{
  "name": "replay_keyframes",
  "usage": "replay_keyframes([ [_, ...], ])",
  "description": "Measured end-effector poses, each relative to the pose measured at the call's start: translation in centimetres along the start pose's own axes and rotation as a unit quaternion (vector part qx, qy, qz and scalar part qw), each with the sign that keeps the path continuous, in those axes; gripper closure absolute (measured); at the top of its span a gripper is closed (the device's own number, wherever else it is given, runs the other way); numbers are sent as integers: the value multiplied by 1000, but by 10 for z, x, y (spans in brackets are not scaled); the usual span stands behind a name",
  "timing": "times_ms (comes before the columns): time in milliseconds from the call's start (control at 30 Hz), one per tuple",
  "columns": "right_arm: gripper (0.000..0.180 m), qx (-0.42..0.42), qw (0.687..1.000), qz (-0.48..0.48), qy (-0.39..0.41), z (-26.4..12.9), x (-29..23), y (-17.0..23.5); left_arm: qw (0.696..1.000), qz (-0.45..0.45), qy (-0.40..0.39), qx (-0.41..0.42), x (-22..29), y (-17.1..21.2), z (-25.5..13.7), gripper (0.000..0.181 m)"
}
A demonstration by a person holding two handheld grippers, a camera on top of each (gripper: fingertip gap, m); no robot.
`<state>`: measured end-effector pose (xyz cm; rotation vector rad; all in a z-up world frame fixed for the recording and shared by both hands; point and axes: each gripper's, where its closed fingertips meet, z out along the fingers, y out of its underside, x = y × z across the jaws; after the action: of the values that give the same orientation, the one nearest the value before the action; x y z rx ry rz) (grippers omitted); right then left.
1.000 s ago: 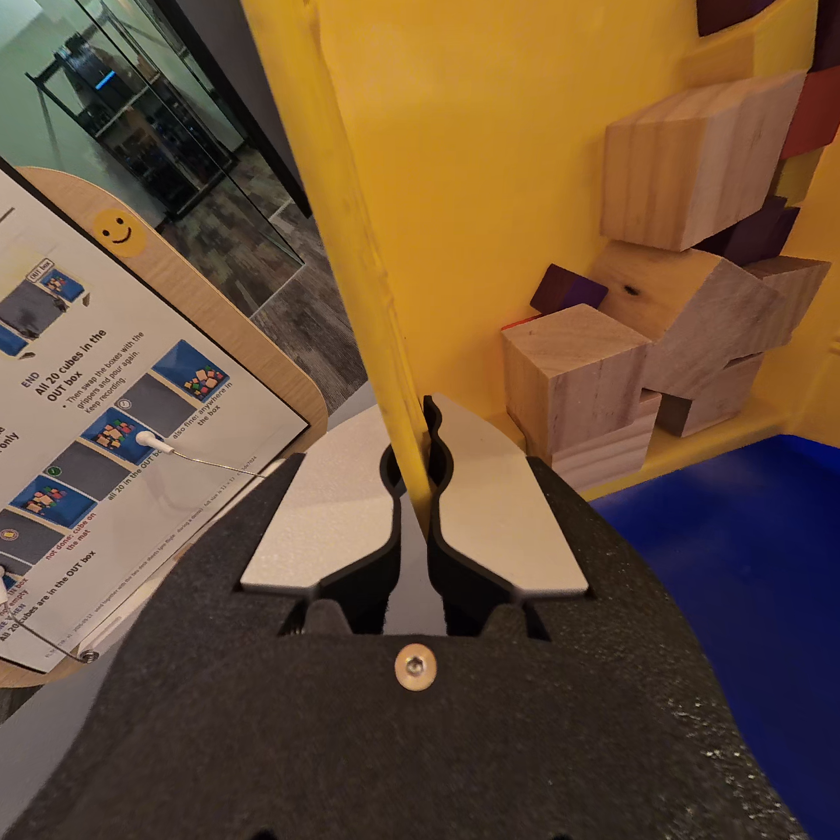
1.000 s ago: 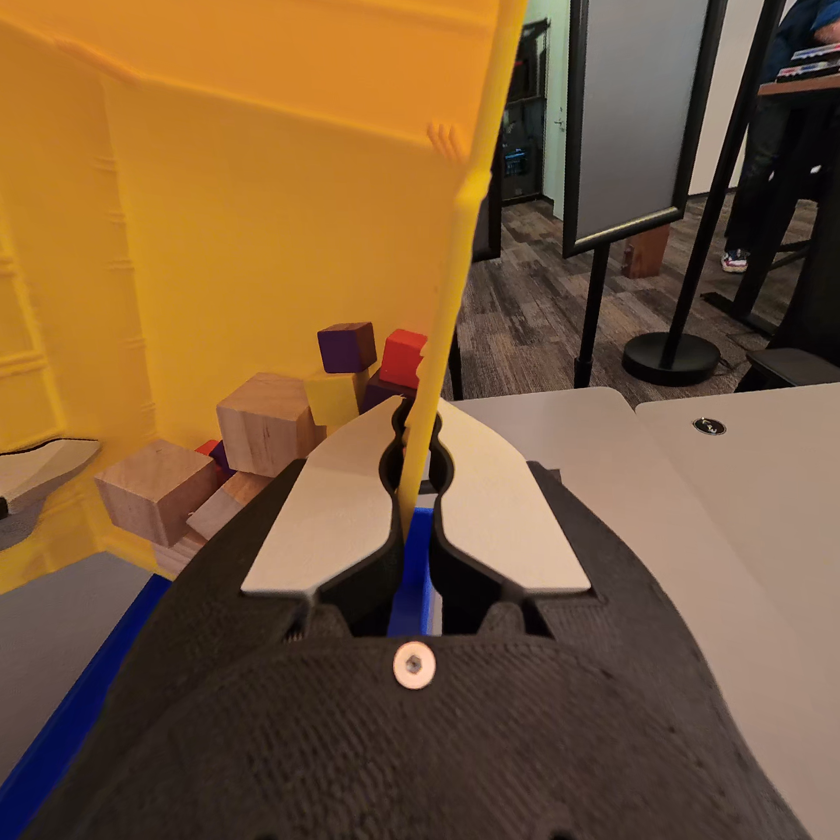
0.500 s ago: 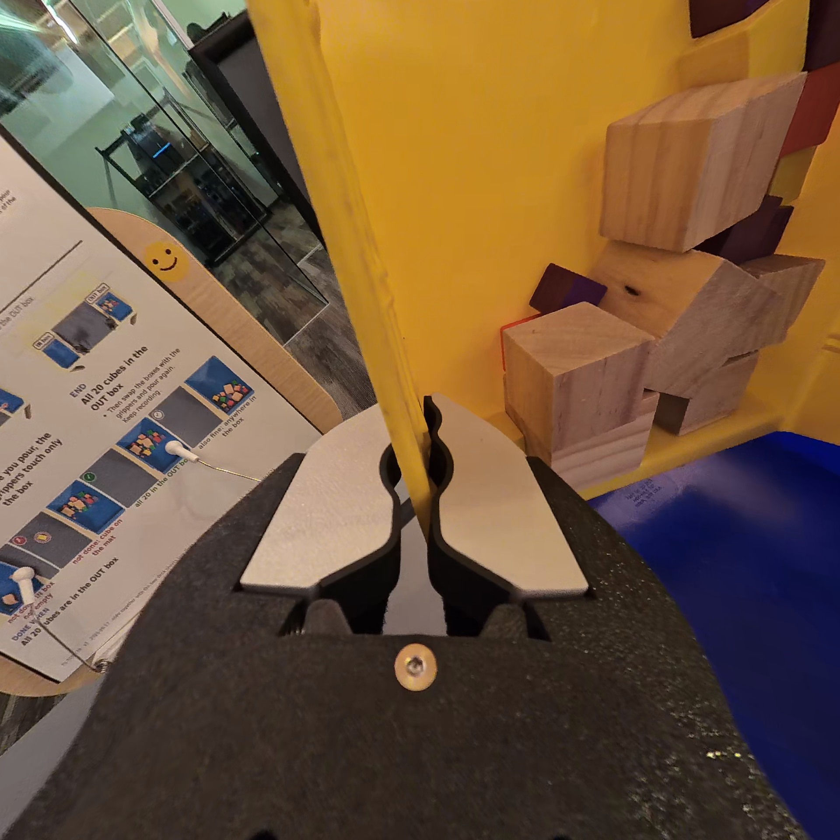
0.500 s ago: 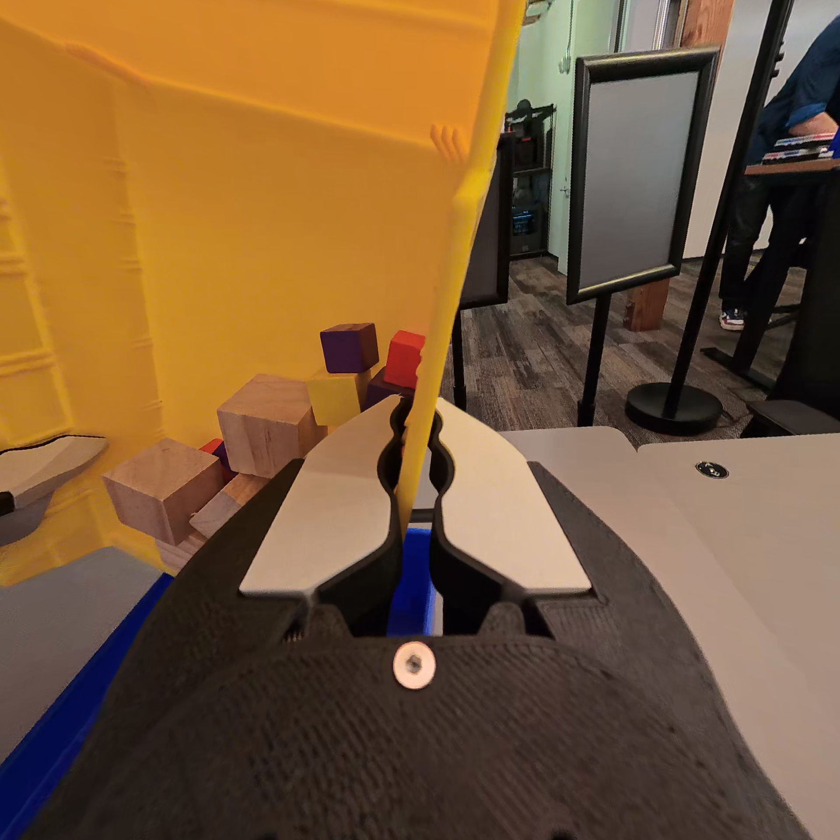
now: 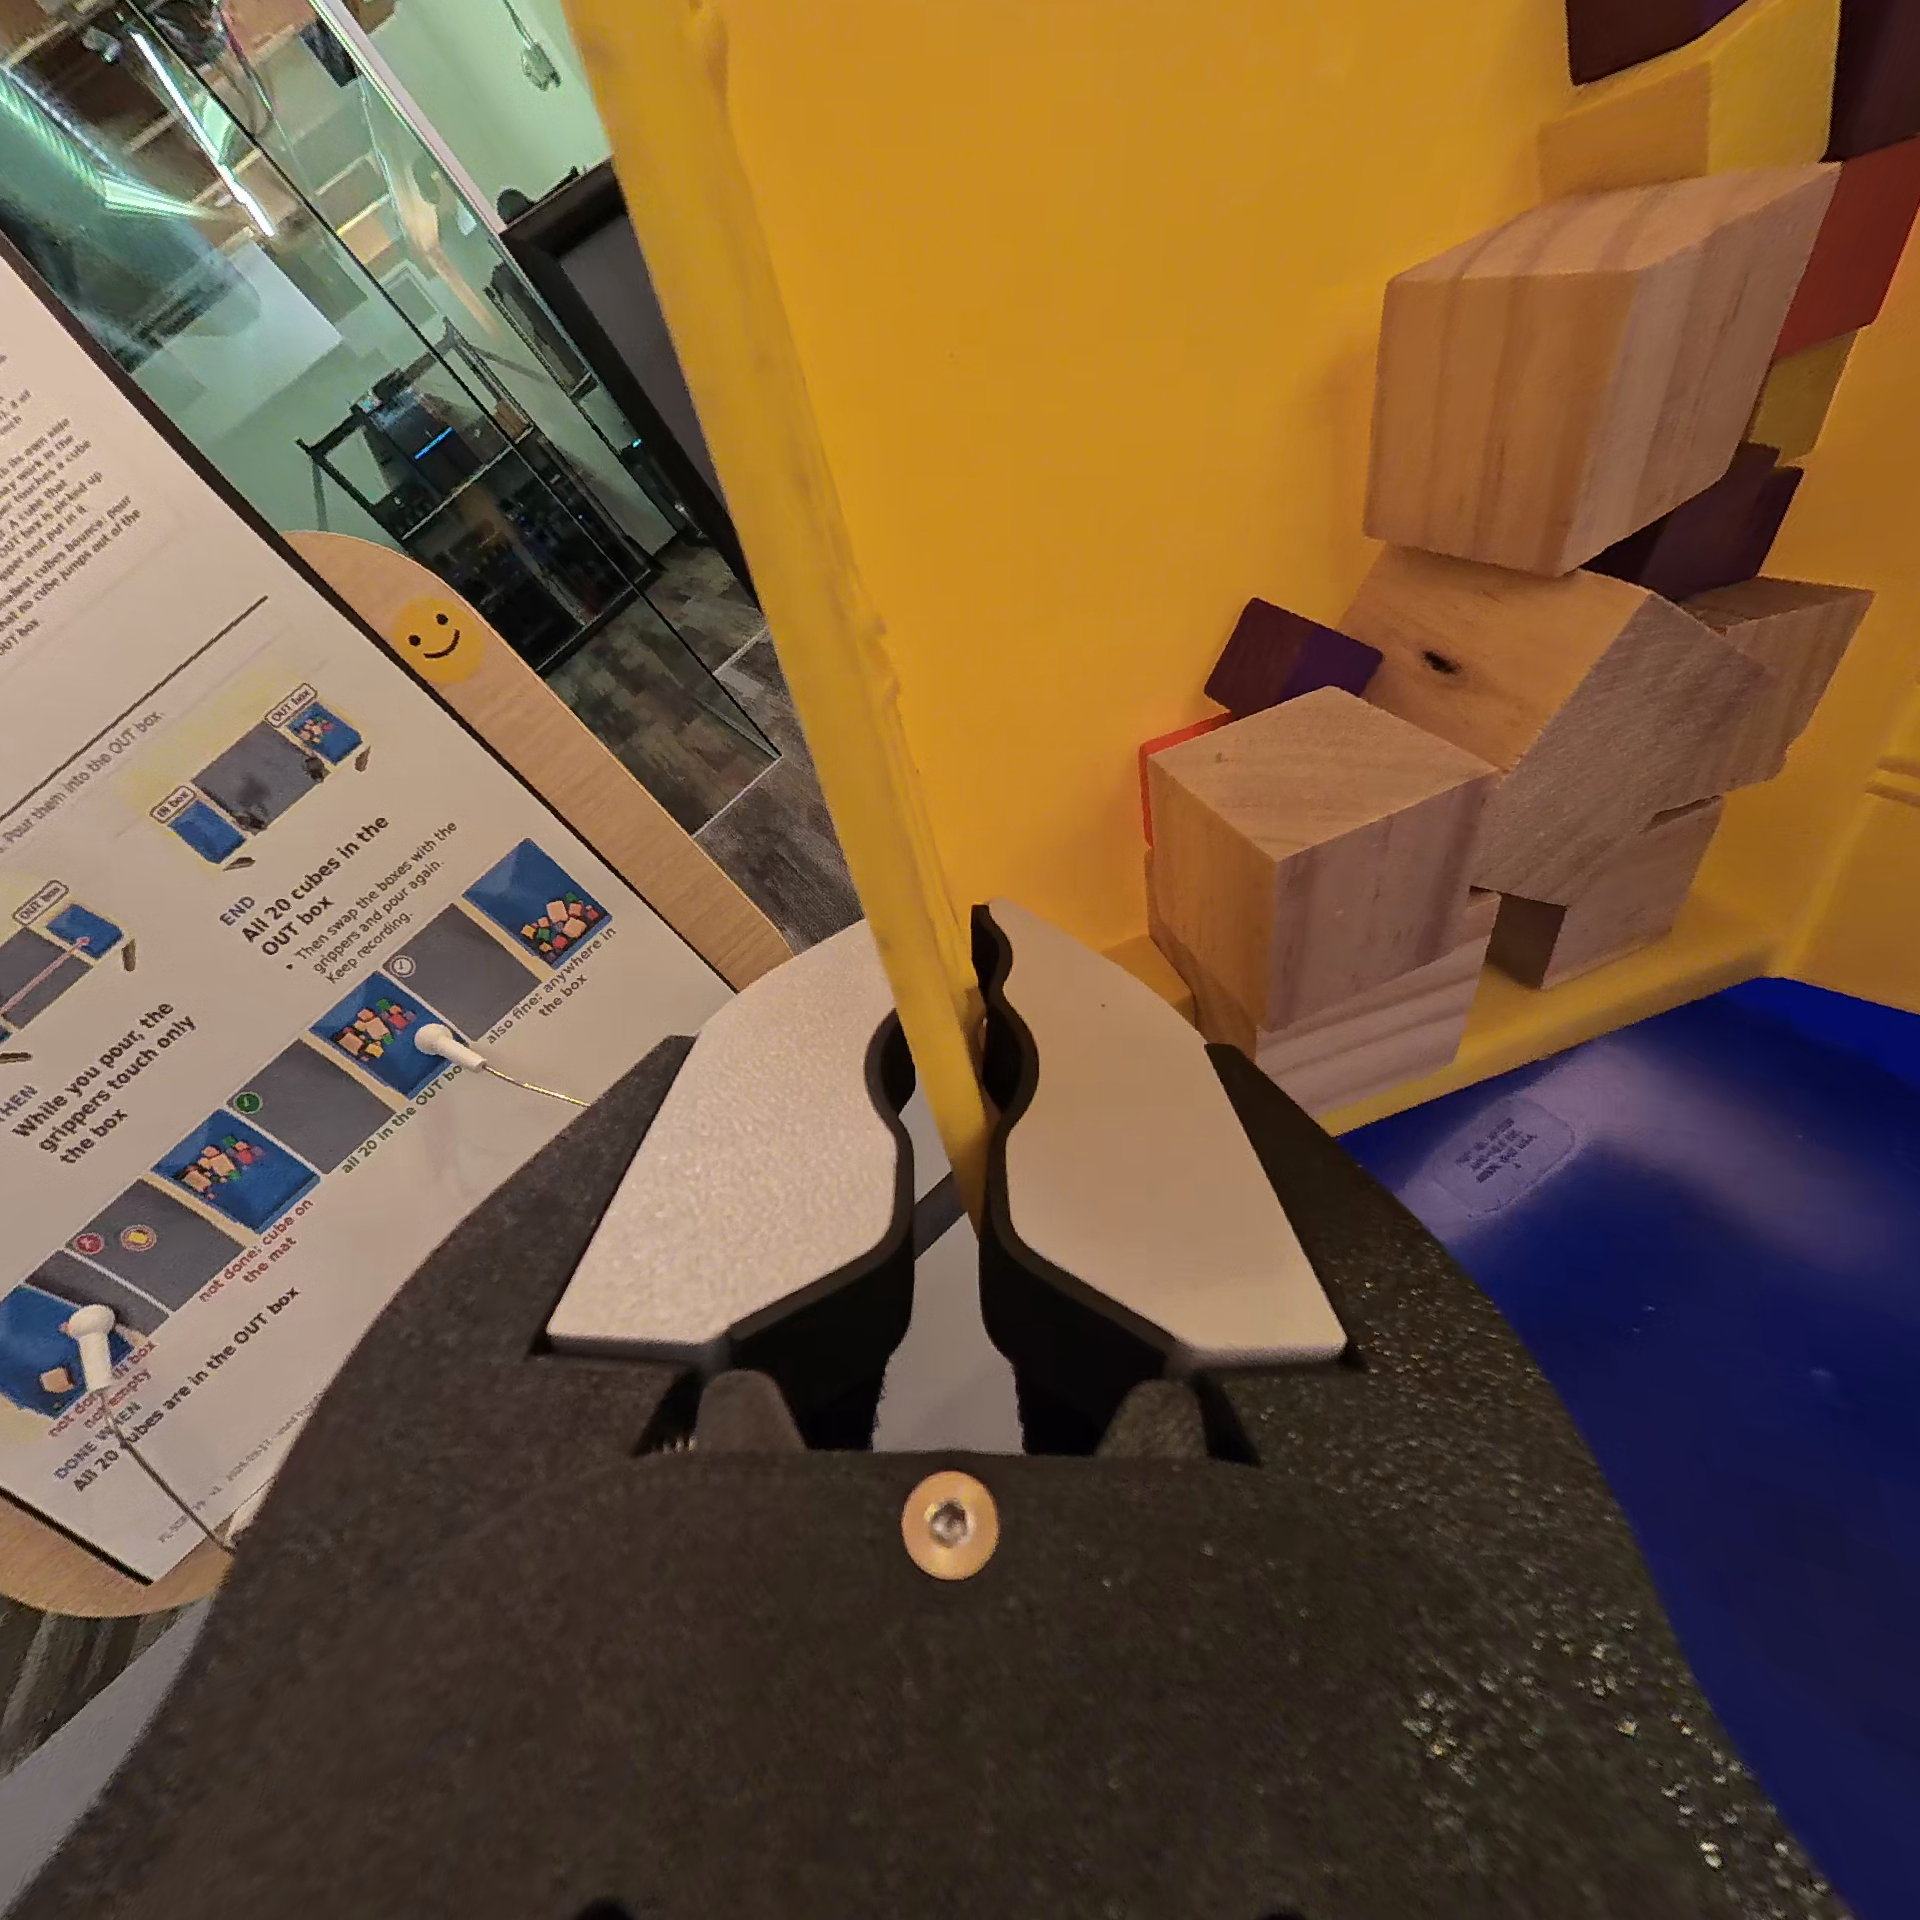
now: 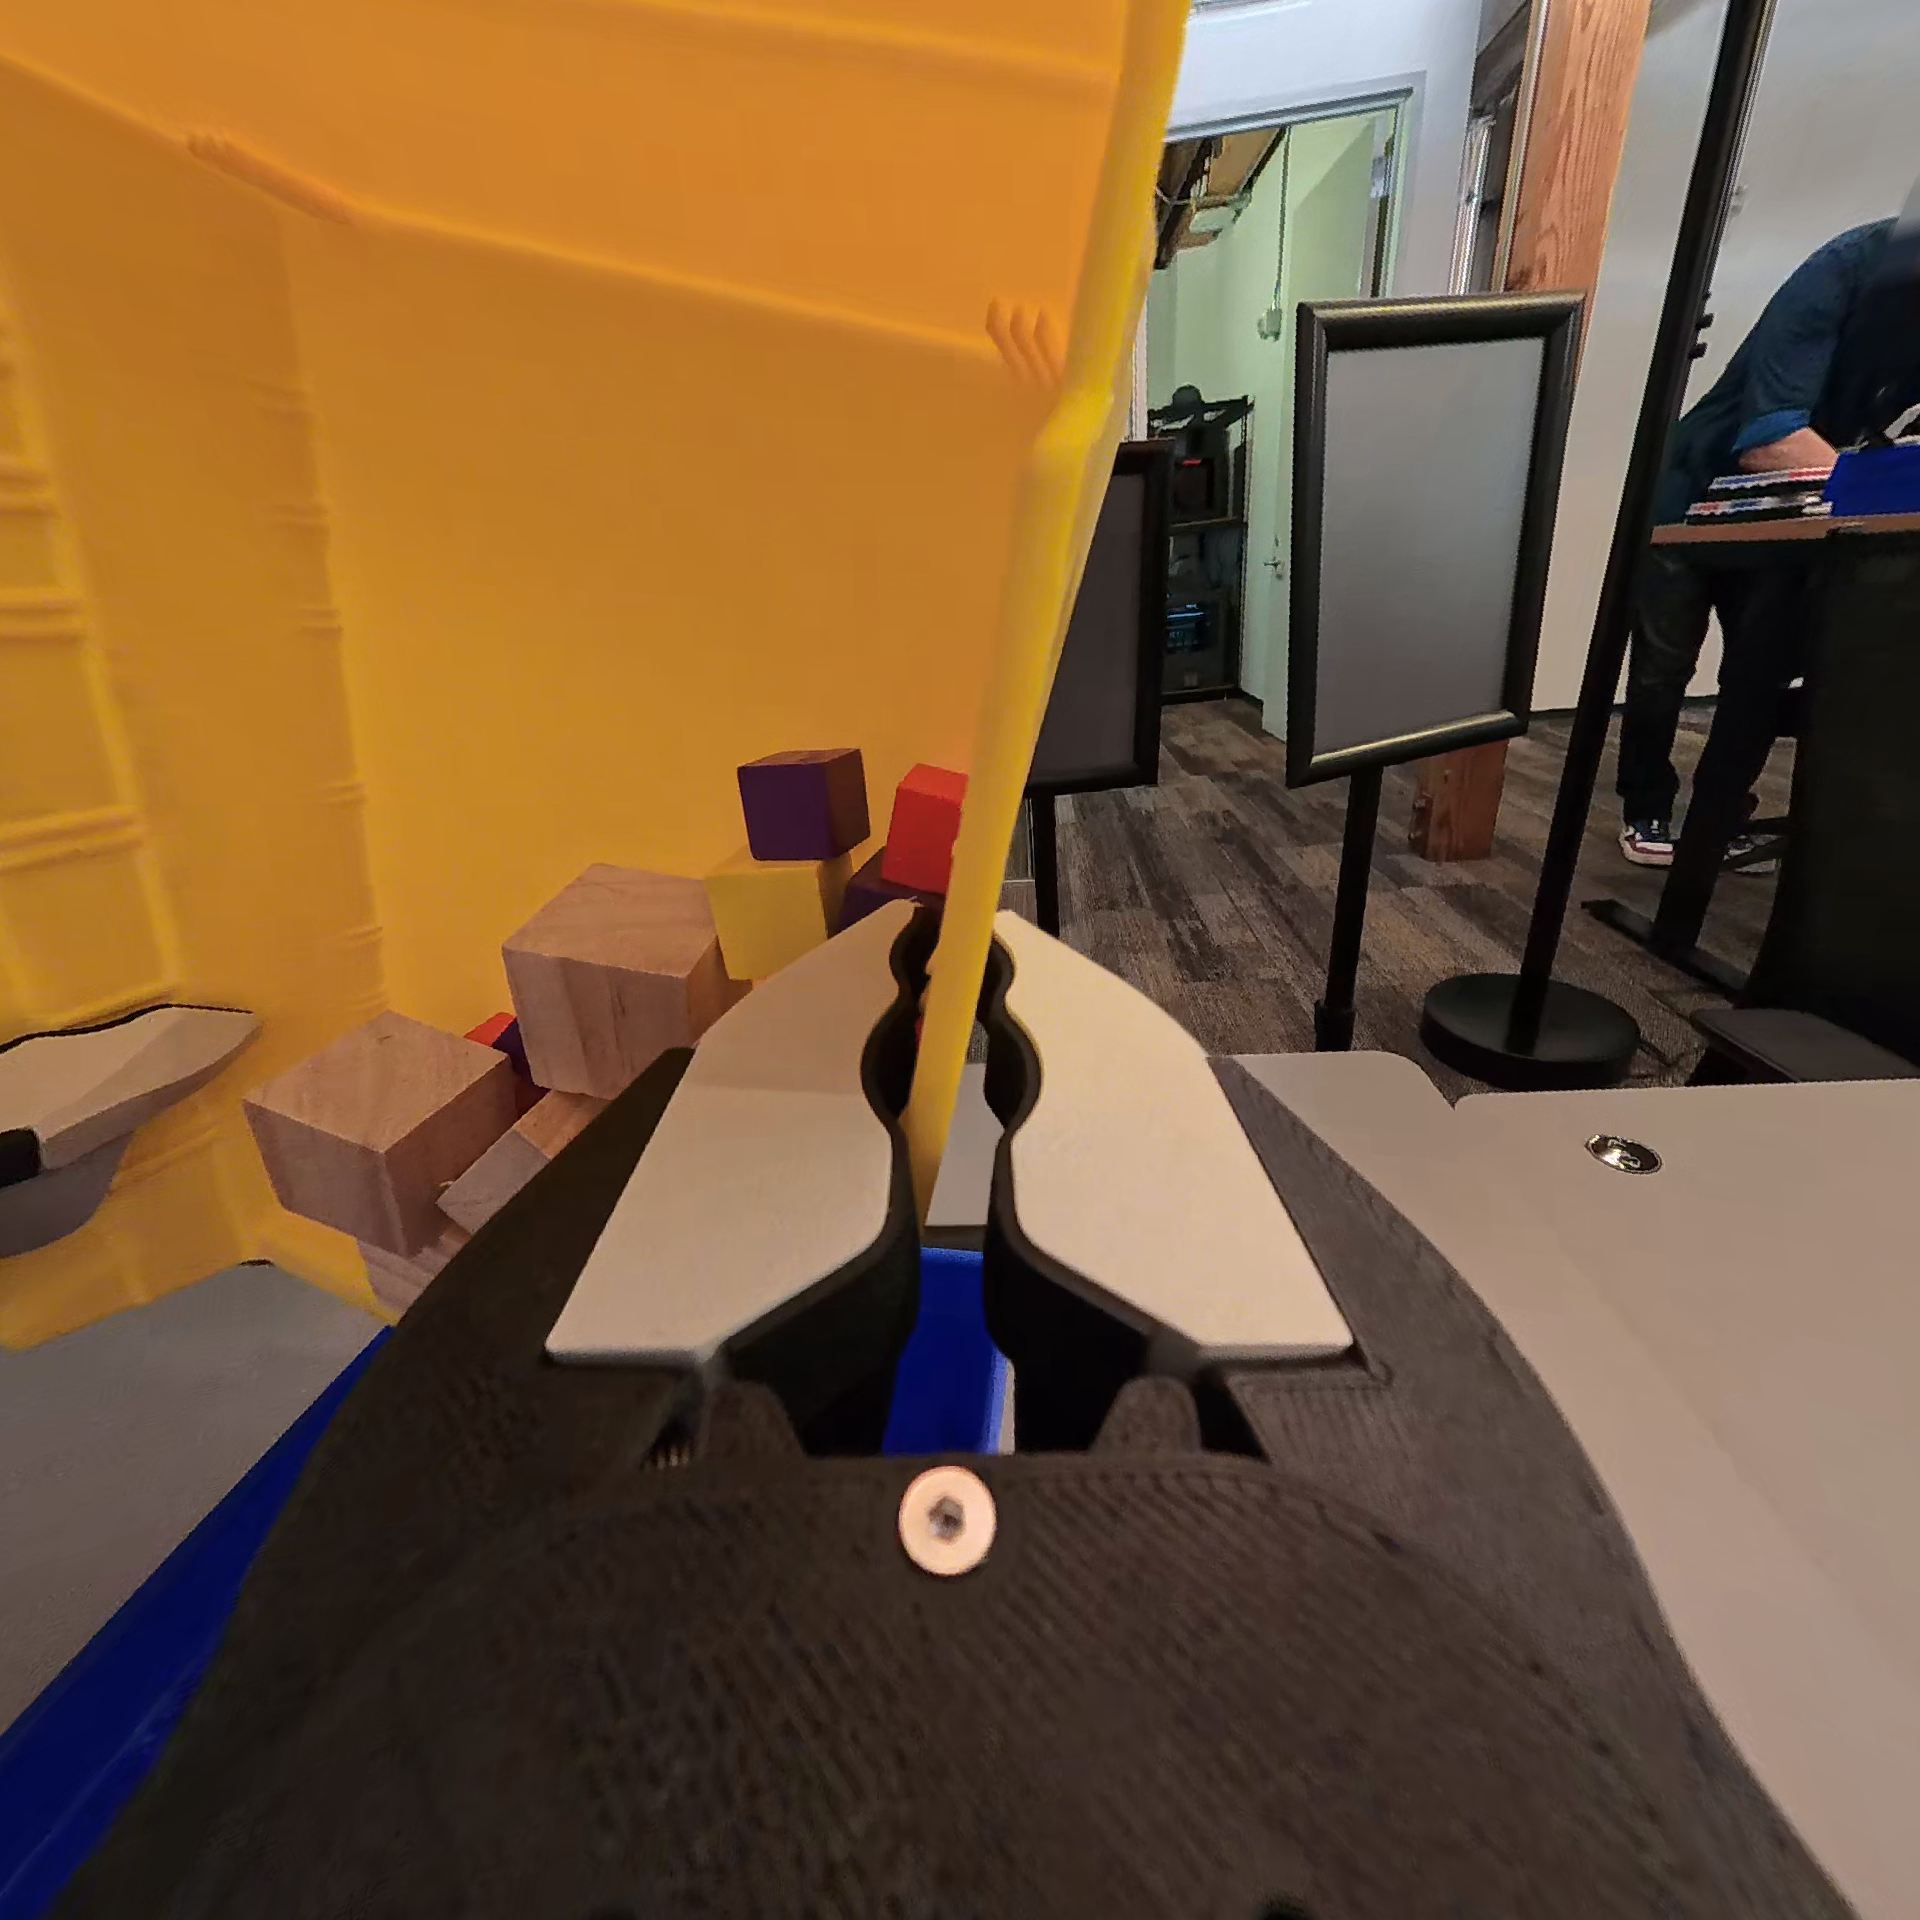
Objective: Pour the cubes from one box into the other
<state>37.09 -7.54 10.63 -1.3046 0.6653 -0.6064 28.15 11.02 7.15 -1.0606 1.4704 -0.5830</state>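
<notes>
The yellow box (image 5: pixel 1091 416) is tipped up steeply, and it also shows in the right wrist view (image 6: pixel 623 520). My left gripper (image 5: pixel 951 997) is shut on its left wall. My right gripper (image 6: pixel 951 997) is shut on its right wall. Several wooden, purple, red and yellow cubes (image 5: pixel 1455 790) are heaped against the box's lower wall; the heap also shows in the right wrist view (image 6: pixel 603 966). The blue box (image 5: pixel 1683 1299) lies just below the yellow box's lower edge; its rim (image 6: pixel 951 1351) shows under my right gripper. The left gripper's finger (image 6: pixel 104 1070) shows at the far left.
A sheet of pictures and print on a wooden board (image 5: pixel 260 987) stands at the left. The grey table (image 6: pixel 1662 1351) runs to the right. Black framed sign stands (image 6: pixel 1413 540) are on the floor behind. A person (image 6: pixel 1766 468) leans over a desk at the far right.
The yellow box has tipped up further with both grippers; the views now look higher into the room. The cubes have stayed heaped against its lower wall.
</notes>
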Motion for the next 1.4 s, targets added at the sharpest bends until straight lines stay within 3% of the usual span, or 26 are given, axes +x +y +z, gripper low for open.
replay_keyframes([
  [433,173,31,999,6,14,-15,-1,-11,1000,8,-3,30,2,-10,-12,173],
  [633,172,-17,1000,-11,18,-14,-8,-3,999,-24,24,-14,4,5,-9,175],
  [1200,170,-20,998,-47,22,-12,-26,0,999,-40,32,6,-2,22,-6,175],
  [1400,171,20,999,-44,24,-18,-25,-12,999,-32,16,39,-3,10,-13,174],
])
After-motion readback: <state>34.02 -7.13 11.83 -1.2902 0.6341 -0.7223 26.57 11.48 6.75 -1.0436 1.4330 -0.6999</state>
